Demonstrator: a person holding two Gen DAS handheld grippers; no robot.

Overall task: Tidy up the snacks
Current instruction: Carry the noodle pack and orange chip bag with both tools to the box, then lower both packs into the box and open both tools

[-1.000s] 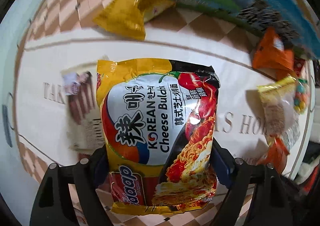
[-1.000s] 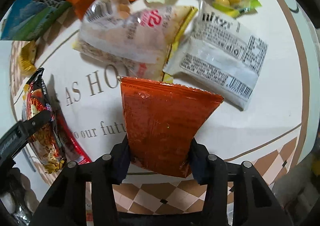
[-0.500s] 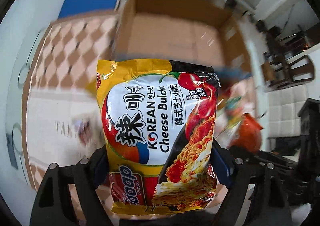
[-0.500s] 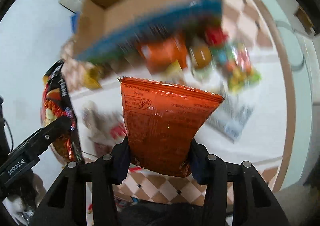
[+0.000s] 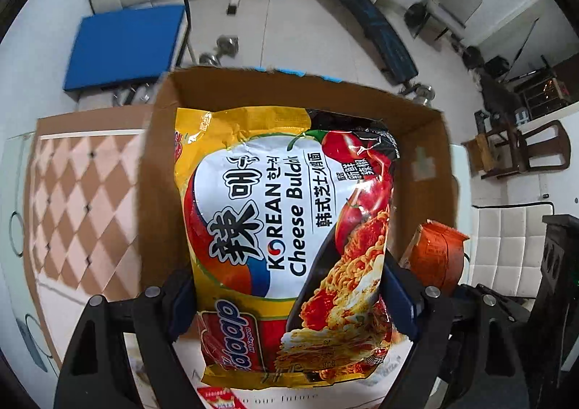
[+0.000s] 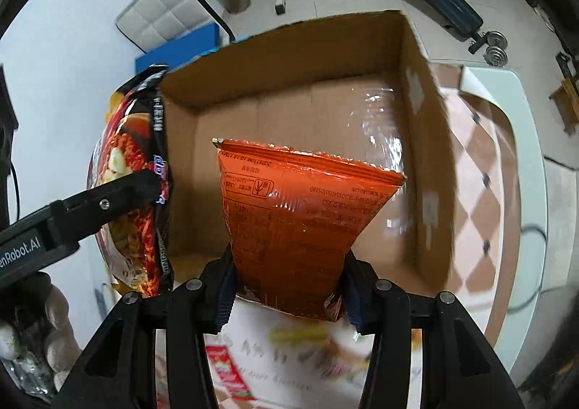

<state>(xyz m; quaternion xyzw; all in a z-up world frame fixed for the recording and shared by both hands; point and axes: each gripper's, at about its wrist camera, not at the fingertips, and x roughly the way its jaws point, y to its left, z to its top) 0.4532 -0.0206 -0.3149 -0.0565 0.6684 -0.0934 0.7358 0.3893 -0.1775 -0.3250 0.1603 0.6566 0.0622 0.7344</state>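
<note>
A: What is different from a second ago?

B: Both tools were over the white printed tablecloth among the loose snacks. Now they have swung across, and the open brown cardboard box (image 6: pixel 416 141) lies straight ahead of both.

A: Are the loads secure?

B: Yes. The left gripper (image 5: pixel 289 304) is clamped on the yellow and red plastic packet of Korean cheese instant noodles (image 5: pixel 286 239), jaws spread wide because the packet is broad. The right gripper (image 6: pixel 286 286) pinches the lower end of the flat orange foil snack bag (image 6: pixel 304 228), jaws set narrow. Neither packet has slipped in its grip.

A: Where do they sit relative to the box?

B: The orange bag hangs ahead of its fingers over the bare box floor. The noodle packet is to the right gripper's left, about over the near left wall.

A: So what does that mean?

B: I judge the carry nearly finished; lowering and releasing into the box should come next, with the noodles perhaps needing to move further inward first.
</note>
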